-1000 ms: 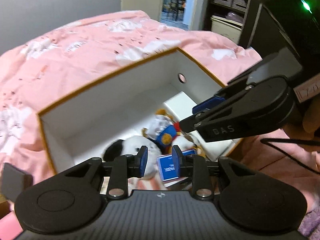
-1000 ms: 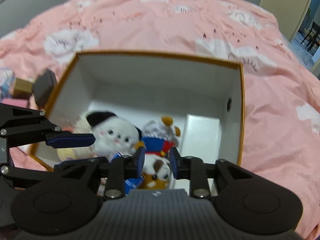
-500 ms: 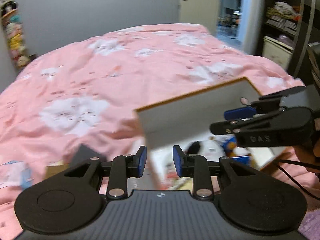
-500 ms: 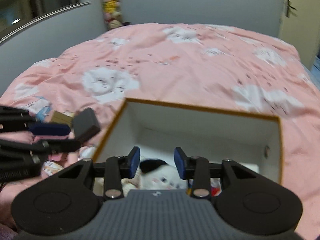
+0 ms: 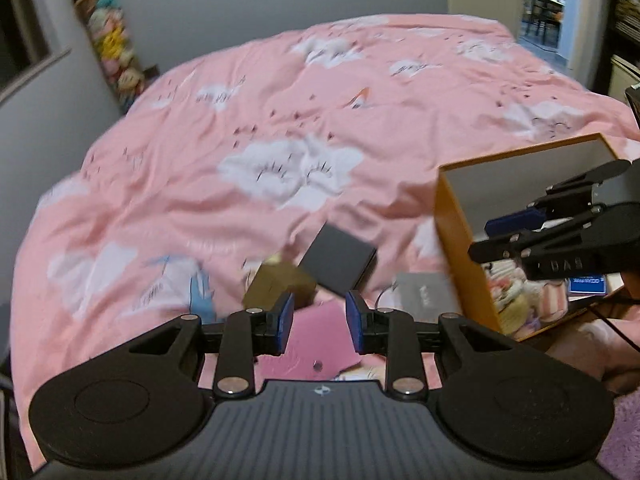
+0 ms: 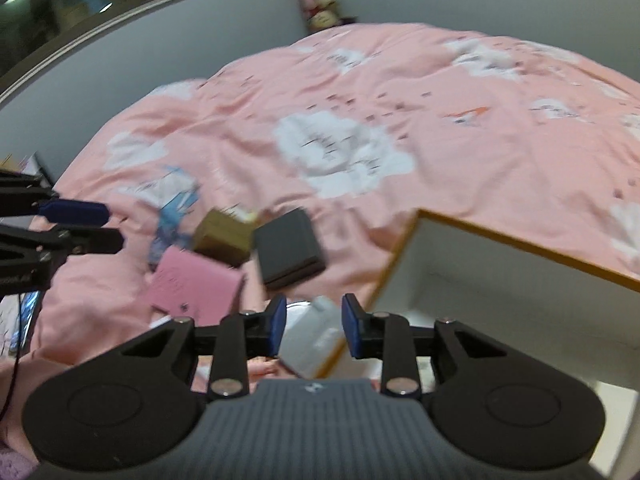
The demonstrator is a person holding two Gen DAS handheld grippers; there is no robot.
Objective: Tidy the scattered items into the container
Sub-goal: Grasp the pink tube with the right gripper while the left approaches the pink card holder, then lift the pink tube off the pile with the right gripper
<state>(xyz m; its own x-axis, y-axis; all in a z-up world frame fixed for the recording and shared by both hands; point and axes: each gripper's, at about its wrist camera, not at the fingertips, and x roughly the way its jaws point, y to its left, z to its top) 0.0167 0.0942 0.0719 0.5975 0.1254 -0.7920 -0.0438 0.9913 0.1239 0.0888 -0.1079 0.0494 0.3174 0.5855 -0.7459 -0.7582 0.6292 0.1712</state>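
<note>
An orange-rimmed white box (image 5: 448, 216) (image 6: 520, 240) sits on the pink duvet with plush toys (image 5: 516, 296) and a blue card pack (image 5: 588, 284) inside. To its left lie a dark grey box (image 5: 338, 260) (image 6: 288, 248), an olive box (image 5: 276, 286) (image 6: 224, 236), a pink wallet (image 5: 316, 344) (image 6: 192, 284) and a grey pouch (image 5: 424, 294) (image 6: 316, 336). My left gripper (image 5: 320, 320) (image 6: 100, 226) hangs open above the wallet, holding nothing. My right gripper (image 6: 313, 328) (image 5: 480, 238) is over the box's left wall. Its jaws are closing with nothing between them; the pouch lies below.
A blue-printed flat item (image 5: 200, 288) (image 6: 176, 204) lies left of the olive box. A rack of plush toys (image 5: 112, 40) stands against the grey wall, and an open doorway (image 5: 540, 0) is at the far right. A cable (image 6: 12, 360) hangs at the left.
Both grippers have swung left, away from over the box's inside to the scattered items beside it. The box now sits at the right of both views.
</note>
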